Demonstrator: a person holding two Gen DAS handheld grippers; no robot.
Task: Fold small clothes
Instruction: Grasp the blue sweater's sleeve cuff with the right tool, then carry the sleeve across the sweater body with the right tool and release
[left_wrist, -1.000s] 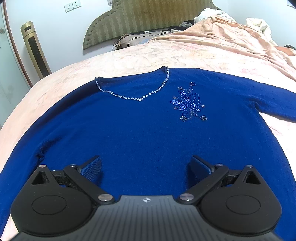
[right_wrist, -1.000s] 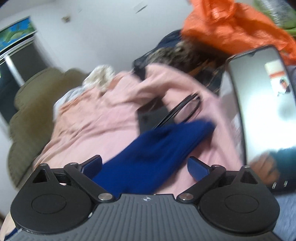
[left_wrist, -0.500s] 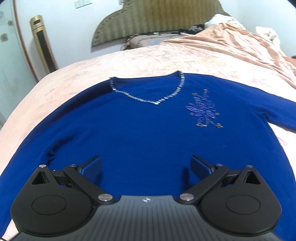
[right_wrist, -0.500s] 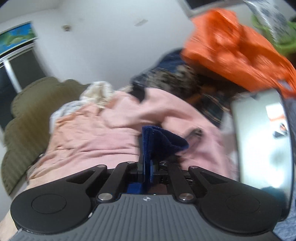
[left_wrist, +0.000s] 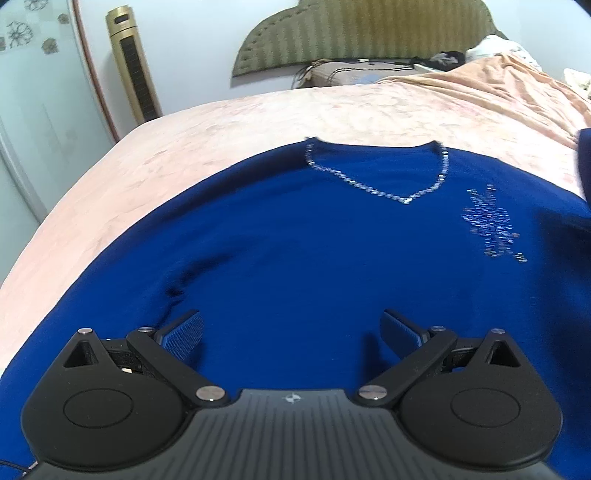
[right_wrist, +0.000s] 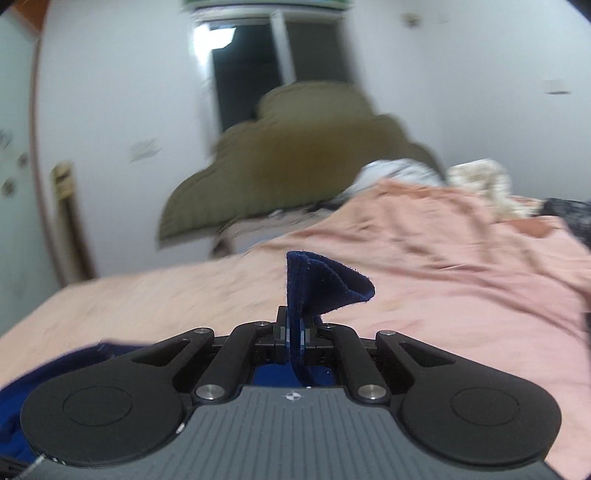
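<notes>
Left wrist view. Item: blue sweater (left_wrist: 295, 240), V-neck with beaded trim (left_wrist: 373, 181) and a beaded flower motif (left_wrist: 491, 225) on the chest. It lies face up and spread flat on the peach bedspread (left_wrist: 184, 147); body and near sleeve show no fold. My left gripper (left_wrist: 291, 332) hangs over the lower body of the garment, jaws wide apart, nothing between the pads. Beyond: olive headboard (left_wrist: 369, 33), gold tower fan (left_wrist: 133, 62) by the wall.

Right wrist view, blurred. Item: sleeve cuff (right_wrist: 317, 280) of the same sweater, pinched upright in my right gripper (right_wrist: 294, 334), whose jaws are clamped tight on the knit; the cuff end flares above the pads. More blue fabric trails at lower left. Rumpled pink blanket (right_wrist: 461, 258) to the right, headboard behind.

Progress, as I judge it: early. One sleeve is taken up for folding inward; no fold is laid yet. Remaining: both sleeves in, then the body doubled over.
</notes>
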